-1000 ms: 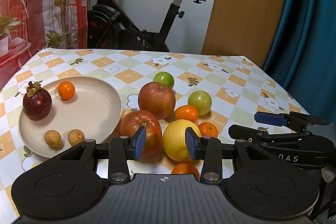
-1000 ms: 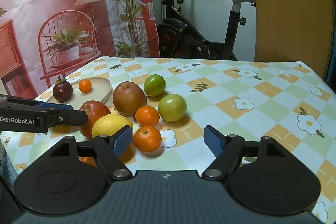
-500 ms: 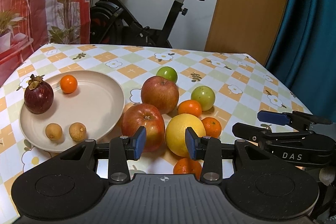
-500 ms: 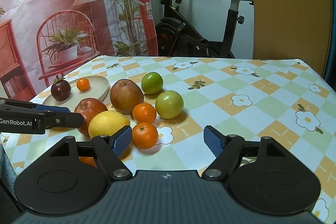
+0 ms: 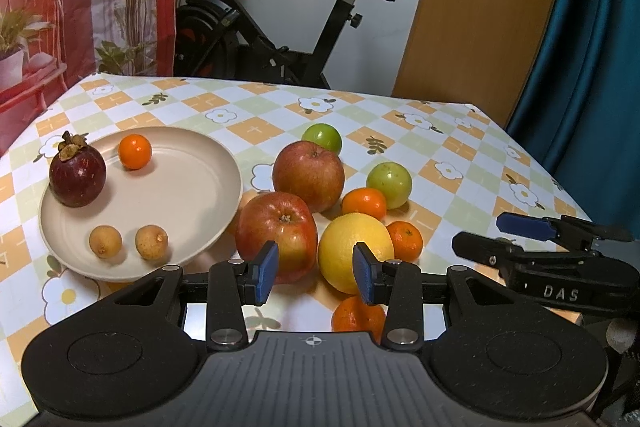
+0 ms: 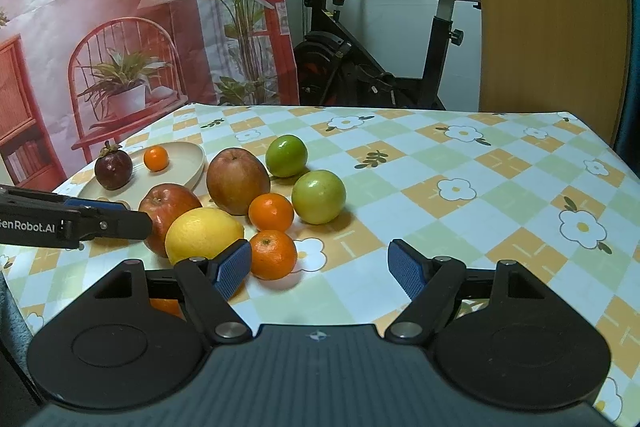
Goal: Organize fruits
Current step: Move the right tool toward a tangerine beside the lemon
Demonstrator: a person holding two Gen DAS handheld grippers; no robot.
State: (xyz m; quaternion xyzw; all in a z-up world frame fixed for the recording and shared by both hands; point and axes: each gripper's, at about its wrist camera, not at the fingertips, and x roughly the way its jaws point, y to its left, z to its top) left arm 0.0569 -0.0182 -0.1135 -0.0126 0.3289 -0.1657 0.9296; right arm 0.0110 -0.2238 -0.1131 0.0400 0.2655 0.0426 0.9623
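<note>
1. Writing: "DAS" embossed on the side of the right gripper (image 5: 560, 255), read from the left wrist view. "enRobot.AI" printed on the side of the left gripper (image 6: 132, 223), read from the right wrist view; its first letter is cut off by the frame edge.
2. Left gripper: jaws narrow but parted, nothing between the pads. It hangs above the table (image 5: 460, 147), in front of the red apple (image 5: 278, 227) and the yellow citrus (image 5: 352, 247).
3. Right gripper: jaws wide, empty, over bare cloth right of the fruit pile.
4. Fruit on the cloth: two apples, yellow citrus, two green fruits, several tangerines, bunched just right of the plate (image 5: 192, 187).
5. On the plate: mangosteen (image 5: 77, 173), small orange (image 5: 135, 151), two longans (image 5: 128, 241).
6. Left view only: the longans in full and a tangerine (image 5: 354, 313) low behind the left fingers.
7. Right view only: the red chair and potted plant printed on the backdrop (image 6: 120, 27).
</note>
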